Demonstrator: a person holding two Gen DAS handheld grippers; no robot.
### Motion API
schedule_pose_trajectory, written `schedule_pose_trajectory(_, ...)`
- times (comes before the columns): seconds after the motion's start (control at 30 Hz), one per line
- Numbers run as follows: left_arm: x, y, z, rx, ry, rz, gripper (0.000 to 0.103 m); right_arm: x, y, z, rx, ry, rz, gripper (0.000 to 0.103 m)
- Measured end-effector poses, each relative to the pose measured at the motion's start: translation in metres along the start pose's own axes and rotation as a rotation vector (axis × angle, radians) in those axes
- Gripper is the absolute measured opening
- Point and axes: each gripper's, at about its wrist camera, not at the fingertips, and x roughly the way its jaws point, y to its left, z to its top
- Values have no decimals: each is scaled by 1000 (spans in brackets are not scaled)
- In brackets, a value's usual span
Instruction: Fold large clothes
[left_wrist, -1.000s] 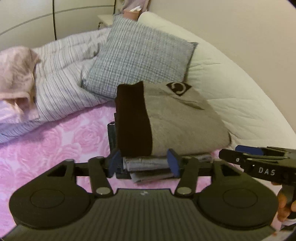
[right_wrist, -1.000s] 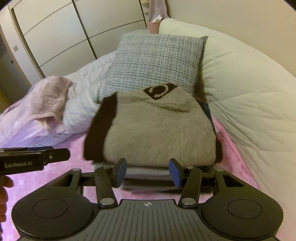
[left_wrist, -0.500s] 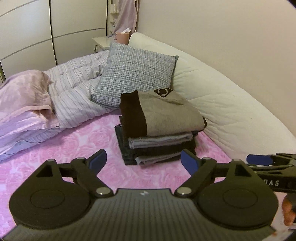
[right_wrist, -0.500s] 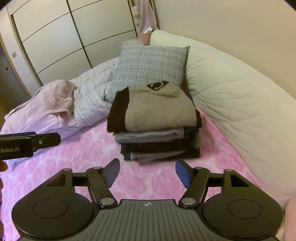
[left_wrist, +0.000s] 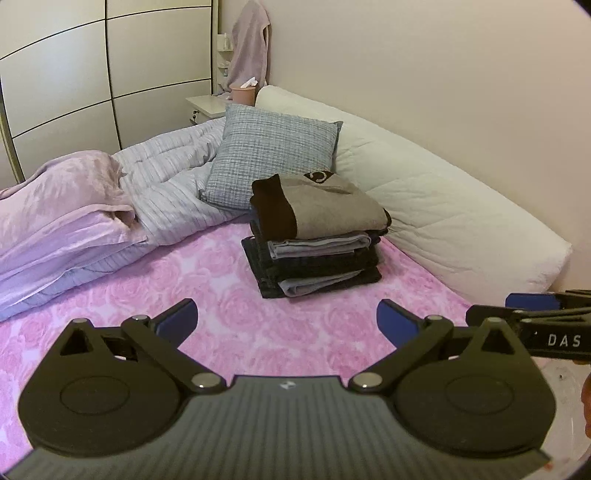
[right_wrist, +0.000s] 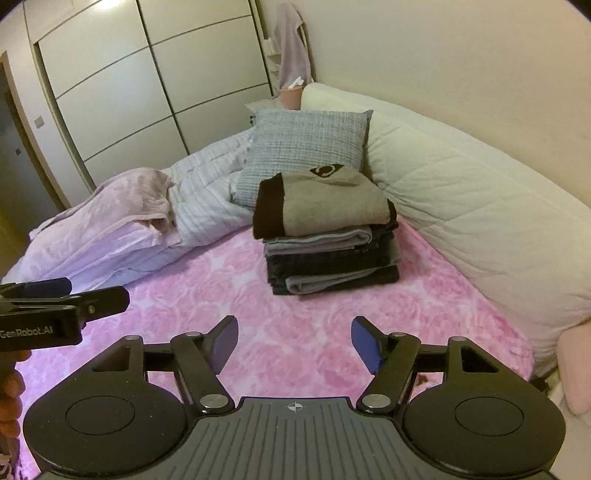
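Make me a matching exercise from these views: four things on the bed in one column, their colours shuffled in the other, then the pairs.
1. pillow
2. top garment
3. sheet
4. bolster

A. pink roses
B. cream, quilted
C. blue-grey weave
D. grey-brown with a dark band

Pairs: 1-C, 2-D, 3-A, 4-B

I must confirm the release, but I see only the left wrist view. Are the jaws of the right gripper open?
Observer: Yes. The right gripper has its jaws wide apart; they have just been opening, with nothing between them, short of the folded stack.
Operator: Is anything beside the bed on that side?
Observer: A pale pink thing, which I cannot identify, shows below the near end of the white cushion.
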Motion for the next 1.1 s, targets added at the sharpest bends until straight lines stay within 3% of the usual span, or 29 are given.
schedule_pose_trajectory(0.33,-24,-9,-19,-31,38,-17,102,-35,9,-15,-34,-18,9,65)
schedule_pose_trajectory(1.1,-20,-44,-22,-31,66,-1,102,-41,-24,-14,-62,27,22,65)
